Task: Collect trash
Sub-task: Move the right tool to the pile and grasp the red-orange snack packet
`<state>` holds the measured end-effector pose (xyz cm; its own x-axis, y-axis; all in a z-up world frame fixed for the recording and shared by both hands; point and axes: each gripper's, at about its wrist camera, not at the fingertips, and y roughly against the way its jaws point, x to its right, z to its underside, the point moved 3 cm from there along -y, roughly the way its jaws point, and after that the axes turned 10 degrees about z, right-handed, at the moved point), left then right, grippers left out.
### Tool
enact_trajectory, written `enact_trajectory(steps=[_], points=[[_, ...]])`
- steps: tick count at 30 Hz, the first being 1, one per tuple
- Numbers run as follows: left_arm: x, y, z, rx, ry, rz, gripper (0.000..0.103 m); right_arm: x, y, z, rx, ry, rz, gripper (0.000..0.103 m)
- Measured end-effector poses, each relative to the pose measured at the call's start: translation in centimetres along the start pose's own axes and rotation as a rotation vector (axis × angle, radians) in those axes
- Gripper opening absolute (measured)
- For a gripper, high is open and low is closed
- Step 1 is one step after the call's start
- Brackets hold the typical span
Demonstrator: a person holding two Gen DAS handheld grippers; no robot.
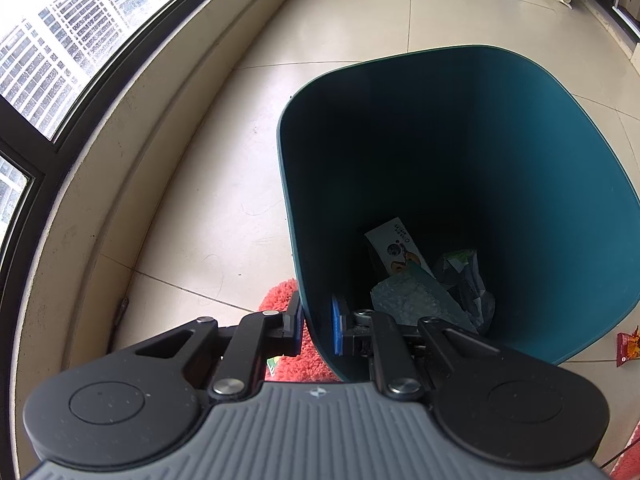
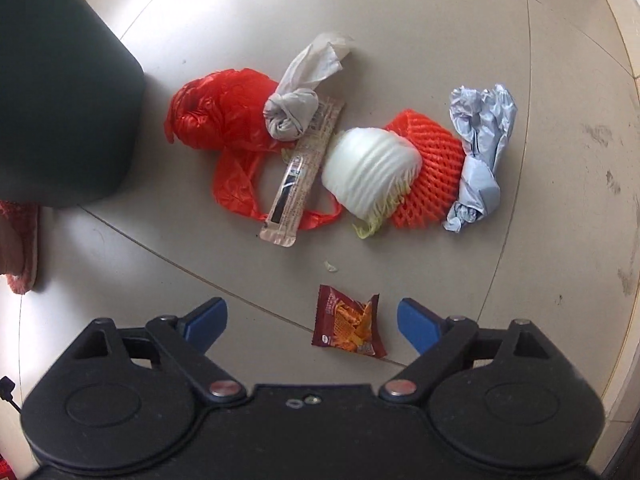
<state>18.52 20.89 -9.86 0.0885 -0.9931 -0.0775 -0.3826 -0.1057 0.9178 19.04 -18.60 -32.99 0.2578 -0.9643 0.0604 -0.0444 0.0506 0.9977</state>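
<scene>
The teal trash bin [image 1: 460, 184] is held at its near rim by the left gripper [image 1: 318, 330], fingers clenched on the wall; if the grip slackens, it may tip. On the floor, the snack wrapper [image 2: 349, 327] lies between the spread, empty fingers of the right gripper [image 2: 312, 324]. Being flat, it may be skidded rather than pinched.

Teal bin [image 1: 520, 160] tilted, wrappers inside; snack packet [image 2: 347, 326] flat on floor.
</scene>
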Motion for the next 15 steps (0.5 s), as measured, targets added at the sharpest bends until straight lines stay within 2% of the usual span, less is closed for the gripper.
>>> enact_trajectory(steps=[8,15], points=[[0.2,-0.2,0.3,-0.020,-0.023,-0.015,0.013,1.1,-5.6,1.2,-0.078,-0.114,-0.030,0.089],[0.1,0.0,0.3,-0.024,-0.032,-0.014,0.013,1.5,-7.7,2.3,-0.098,-0.139,-0.003,0.070]])
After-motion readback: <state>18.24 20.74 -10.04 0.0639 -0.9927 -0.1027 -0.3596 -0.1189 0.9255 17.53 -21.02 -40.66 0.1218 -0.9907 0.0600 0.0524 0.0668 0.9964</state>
